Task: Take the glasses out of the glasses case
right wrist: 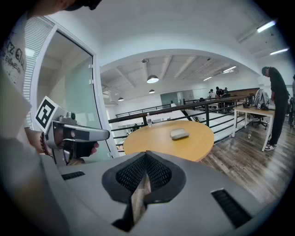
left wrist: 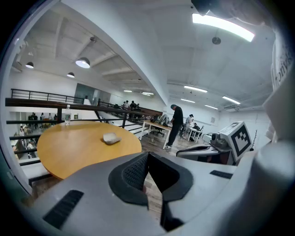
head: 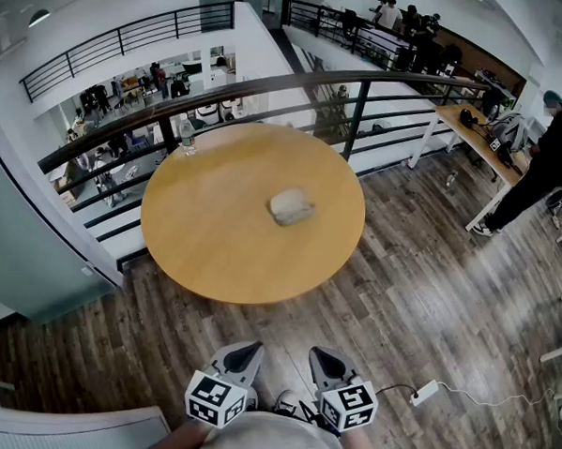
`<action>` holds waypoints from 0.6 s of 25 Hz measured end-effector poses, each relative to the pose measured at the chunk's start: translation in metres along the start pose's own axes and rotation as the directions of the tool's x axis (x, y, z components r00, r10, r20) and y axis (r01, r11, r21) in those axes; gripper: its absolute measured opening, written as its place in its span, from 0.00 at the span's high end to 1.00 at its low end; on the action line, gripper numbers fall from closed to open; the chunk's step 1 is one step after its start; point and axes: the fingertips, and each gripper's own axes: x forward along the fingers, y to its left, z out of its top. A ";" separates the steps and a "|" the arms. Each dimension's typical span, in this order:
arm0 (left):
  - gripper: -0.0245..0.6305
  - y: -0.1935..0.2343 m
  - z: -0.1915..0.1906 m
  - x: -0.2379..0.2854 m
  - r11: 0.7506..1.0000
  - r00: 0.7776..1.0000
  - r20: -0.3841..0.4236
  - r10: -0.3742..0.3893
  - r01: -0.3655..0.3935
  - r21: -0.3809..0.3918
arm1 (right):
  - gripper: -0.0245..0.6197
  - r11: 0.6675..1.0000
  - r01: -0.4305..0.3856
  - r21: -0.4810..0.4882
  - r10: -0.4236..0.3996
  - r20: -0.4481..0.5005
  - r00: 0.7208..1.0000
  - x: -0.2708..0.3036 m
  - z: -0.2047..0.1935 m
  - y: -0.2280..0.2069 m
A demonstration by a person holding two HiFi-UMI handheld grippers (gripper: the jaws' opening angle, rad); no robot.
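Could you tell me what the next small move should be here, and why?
Probably step up to the table so the grippers can reach the glasses case. It lies, apparently closed, near the table's middle, well beyond the left gripper and right gripper, both held low by the body, jaws together and empty.

Open-plan office mezzanine: railing [head: 269,85], desks [head: 474,135], wood floor [head: 419,273].

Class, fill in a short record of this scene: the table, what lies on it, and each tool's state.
Table: round, wooden
Glasses case: grey, looks closed, near the table's middle
Bottle: upright, at the table's far edge
Left tool: jaws together, empty, short of the table
Right tool: jaws together, empty, short of the table
Task stage: case untouched
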 end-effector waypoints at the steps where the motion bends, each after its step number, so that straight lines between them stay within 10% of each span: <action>1: 0.93 0.000 0.000 -0.001 1.000 1.000 0.000 0.000 0.000 -0.001 | 0.92 1.000 -0.001 0.000 0.001 0.000 1.000 0.000 -0.001 0.001; 15: 0.93 0.007 -0.002 -0.009 1.000 1.000 0.004 -0.003 0.003 -0.006 | 0.93 1.000 0.025 0.000 -0.025 0.008 1.000 0.001 0.001 0.006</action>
